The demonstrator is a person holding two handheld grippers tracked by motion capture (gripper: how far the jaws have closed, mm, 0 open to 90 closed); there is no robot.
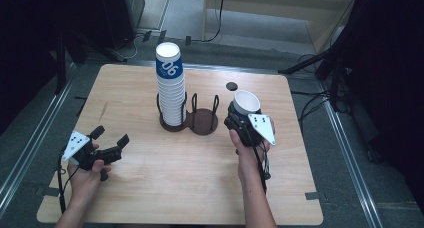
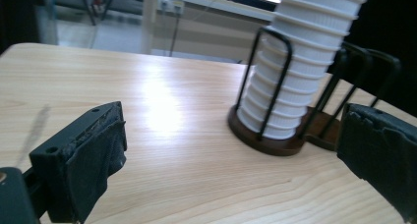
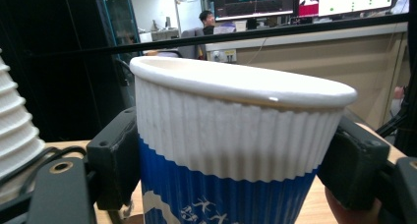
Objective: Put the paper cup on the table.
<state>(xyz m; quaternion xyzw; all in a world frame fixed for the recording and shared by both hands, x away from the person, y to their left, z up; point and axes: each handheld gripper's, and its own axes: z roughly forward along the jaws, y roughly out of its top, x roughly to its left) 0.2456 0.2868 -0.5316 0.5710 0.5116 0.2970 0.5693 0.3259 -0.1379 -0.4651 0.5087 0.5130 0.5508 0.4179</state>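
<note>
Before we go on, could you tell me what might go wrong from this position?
The right gripper clamps a single paper cup by its ribbed wall; squeezing could dent it, or it might slip. The tall cup stack rises well above its wire holder, so a nudge there could topple it.

Two black padded jaws are seen standing wide apart over the pale wooden table (image 2: 172, 150), nothing held between them. Beyond them, a tall stack of ribbed white paper cups (image 2: 300, 62) is seated in the dark round wire-framed holder (image 2: 275, 138).
</note>
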